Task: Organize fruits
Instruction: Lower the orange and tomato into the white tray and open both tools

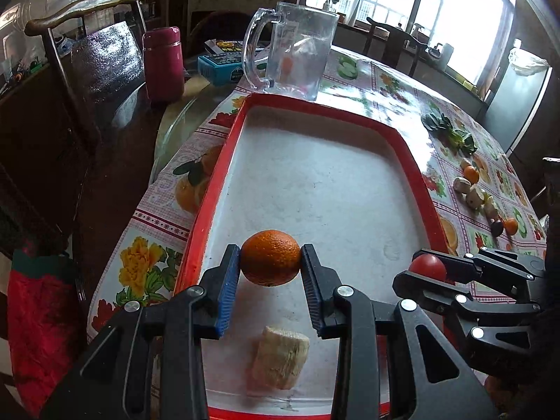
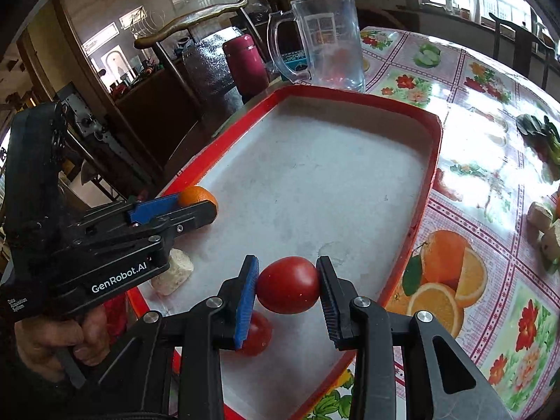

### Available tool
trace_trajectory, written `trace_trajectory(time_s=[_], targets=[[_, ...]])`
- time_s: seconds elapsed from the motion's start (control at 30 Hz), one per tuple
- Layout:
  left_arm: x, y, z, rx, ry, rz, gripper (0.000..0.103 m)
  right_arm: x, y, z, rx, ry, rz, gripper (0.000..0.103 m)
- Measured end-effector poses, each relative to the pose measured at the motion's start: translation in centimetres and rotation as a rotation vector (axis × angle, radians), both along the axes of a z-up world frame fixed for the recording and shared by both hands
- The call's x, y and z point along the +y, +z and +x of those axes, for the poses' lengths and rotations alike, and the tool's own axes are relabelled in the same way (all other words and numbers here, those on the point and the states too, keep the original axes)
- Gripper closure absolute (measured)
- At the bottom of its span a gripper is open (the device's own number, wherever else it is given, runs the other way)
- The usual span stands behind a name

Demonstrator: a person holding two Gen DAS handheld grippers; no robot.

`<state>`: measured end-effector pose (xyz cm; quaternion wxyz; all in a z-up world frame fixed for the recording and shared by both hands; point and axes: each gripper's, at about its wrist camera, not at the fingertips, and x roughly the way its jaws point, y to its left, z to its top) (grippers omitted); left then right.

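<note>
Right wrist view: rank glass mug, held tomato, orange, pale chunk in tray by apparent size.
1. glass mug, clearly largest, though farthest.
2. held tomato in the right tongs, nearest the camera, so inflated.
3. Unsure: orange, half hidden by the left tongs, and pale chunk look alike.

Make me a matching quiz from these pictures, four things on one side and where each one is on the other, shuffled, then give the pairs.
Things:
1. orange
2. held tomato
3. pale chunk
4. glass mug

Places:
A. standing on the tablecloth beyond the tray's far rim
B. clamped in the right tongs
C. lying on the tray floor
D. clamped in the left tongs

Pairs: 1-D, 2-B, 3-C, 4-A
</note>
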<state>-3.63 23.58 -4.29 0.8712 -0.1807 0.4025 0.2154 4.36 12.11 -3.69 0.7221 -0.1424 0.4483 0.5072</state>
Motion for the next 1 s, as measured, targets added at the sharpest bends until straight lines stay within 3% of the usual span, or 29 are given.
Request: trace_trajectory(time_s=[0.33,0.43,1.0], targets=[[-0.2,-0.3,0.3,0.020,-0.001,0.018,0.068,0.2,-0.7,-0.4,-0.004,0.021,-0.022,0.062],[-0.1,-0.1,0.0,0.023,0.015,0.016,0.055,-0.7,0.0,-0.6,-0.009,0.016,-0.005,0.059],[-4.0,2.8,-0.6,-0.033,-0.012,0.047,0.051,-11.6,4.1,-0.3,-0.039,-0.122,0.109,0.054]])
